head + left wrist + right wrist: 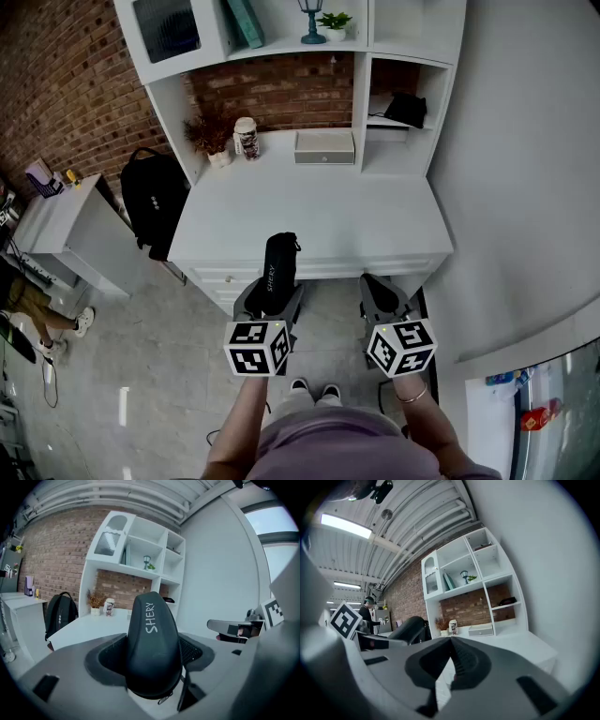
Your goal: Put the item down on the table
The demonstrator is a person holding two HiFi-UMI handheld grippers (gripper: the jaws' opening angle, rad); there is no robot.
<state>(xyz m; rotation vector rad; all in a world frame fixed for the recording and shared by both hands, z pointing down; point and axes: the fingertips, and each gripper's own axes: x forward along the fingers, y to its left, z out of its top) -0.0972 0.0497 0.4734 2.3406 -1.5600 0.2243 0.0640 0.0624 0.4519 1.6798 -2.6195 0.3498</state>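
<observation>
Got the black SHERY case [278, 265] pinched in the wide-spread jaws of the left gripper [272, 298], poking out over the front edge of the white desk [337, 220]. Right gripper [382, 291] alongside, squeezed together on nothing. Up in the shelf cubbies [362, 112]: black pouch [405, 109], small potted plant [335, 22].

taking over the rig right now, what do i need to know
Left tool: shut on the black case, held tilted with its far end over the front of the white desk. Whether it touches the top I cannot tell.
Right tool: shut, empty, beside the left one near the desk's front edge.
Done: case is at the desk.
Left: lower it onto the bare top, open the left tool, draw back.
</observation>
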